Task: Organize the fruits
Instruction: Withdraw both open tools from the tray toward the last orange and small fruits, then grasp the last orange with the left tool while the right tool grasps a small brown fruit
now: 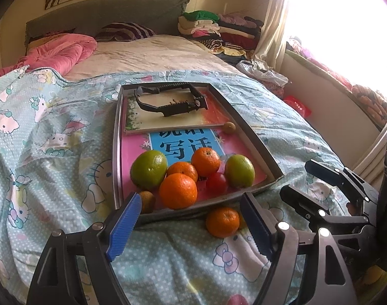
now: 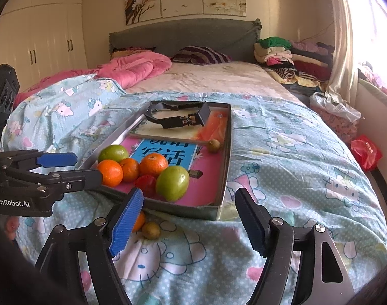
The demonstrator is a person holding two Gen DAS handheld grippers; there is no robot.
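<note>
Blue-padded jaws of the left hand-held gripper (image 1: 189, 225) stand wide and empty, just short of a loose round orange tangerine (image 1: 222, 222) on the bed's cartoon-print quilt (image 1: 53, 152). It lies ahead and slightly right, outside the grey metal tray (image 1: 116, 152); the right hand-held gripper (image 2: 189, 219), also wide and empty, is close too.

On the bed, a metal tray (image 1: 116, 152) holds two green fruits (image 1: 148, 169), three oranges (image 1: 178, 190) and a red fruit (image 1: 217, 183), bunched at its near end over a pink book (image 1: 132, 150). A fourth orange (image 1: 222, 222) lies on the patterned sheet (image 1: 53, 152) just outside the tray. The left gripper (image 1: 190, 226) hangs open, nothing between its blue pads. The right gripper (image 1: 295, 180) stands open at right.
</note>
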